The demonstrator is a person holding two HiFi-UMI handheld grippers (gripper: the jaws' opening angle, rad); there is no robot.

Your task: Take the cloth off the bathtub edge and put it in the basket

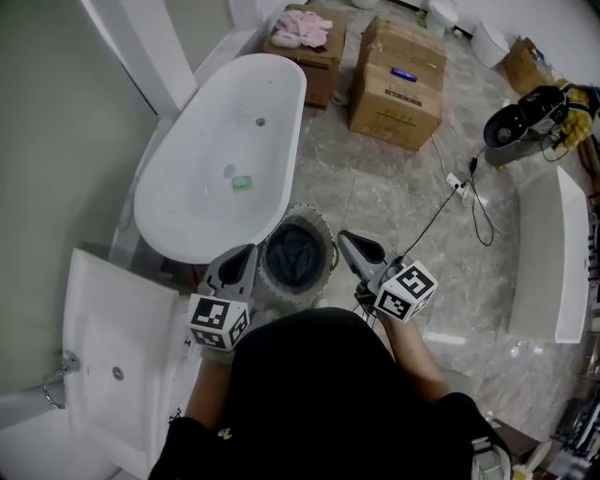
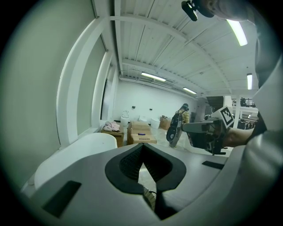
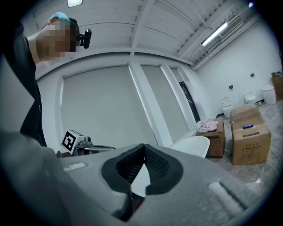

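Claws number two, one in each of the person's hands: the left claw [image 1: 242, 261] and the right claw [image 1: 352, 246]. Each carries a cube with square black-and-white markers. Both have their jaws pressed together tip to tip with nothing between them. They hang on either side of the basket, near its rim and apart from it.

One round pale woven basket [image 1: 327, 239] stands on the grey marbled floor [image 1: 394, 197], just beside the near end of the one white oval bathtub [image 1: 202, 202]. One dark blue-grey cloth [image 1: 294, 253] lies inside the basket — none of it is on the tub edge. It is crumpled into a roundish heap that fills the bottom, so it shows no clear long axis and points no particular way.

In the tub lies one small green thing [image 1: 242, 183], near the drain. What it is cannot be made out.

Brown cardboard boxes number three. One box [image 1: 319, 66] stands at the far end of the tub with one pink bundle of cloth [image 1: 302, 28] on top. The other two boxes [image 1: 398, 84] stand together just to its right.

One white rectangular washbasin [image 1: 103, 319] sits at the lower left — close to the left claw's marker cube.
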